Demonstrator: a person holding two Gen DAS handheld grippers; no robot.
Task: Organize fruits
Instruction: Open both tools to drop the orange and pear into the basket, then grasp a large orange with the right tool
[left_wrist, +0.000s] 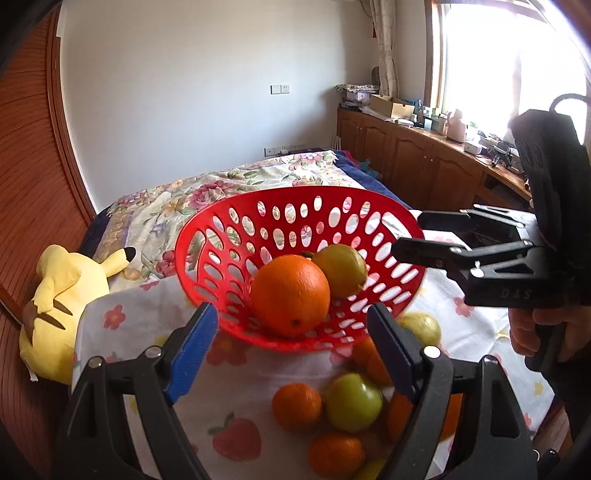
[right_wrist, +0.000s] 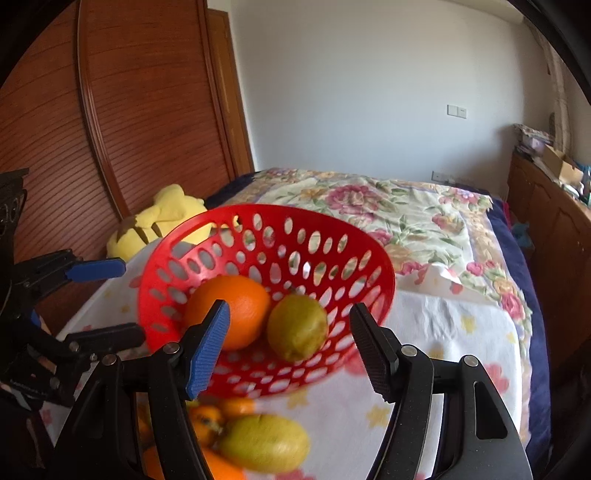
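Observation:
A red perforated basket (left_wrist: 236, 221) (right_wrist: 184, 236) stands on a fruit-print cloth. It holds a large orange (left_wrist: 290, 293) (right_wrist: 231, 312) and a yellow-green lemon (left_wrist: 341, 271) (right_wrist: 297, 326). In front of it on the cloth lie small oranges (left_wrist: 297, 406), a green fruit (left_wrist: 354, 402) and a yellow-green fruit (right_wrist: 264, 443). My left gripper (left_wrist: 297, 350) is open and empty above these loose fruits, near the basket's front. My right gripper (right_wrist: 290, 352) is open and empty at the basket's near rim; it also shows in the left wrist view (left_wrist: 413, 236).
A yellow plush toy (left_wrist: 62, 306) (right_wrist: 159, 225) lies left of the basket by the wooden wardrobe (right_wrist: 110, 129). A floral bedspread (right_wrist: 406, 218) stretches behind. Wooden cabinets (left_wrist: 424, 162) with clutter run along the right under a window.

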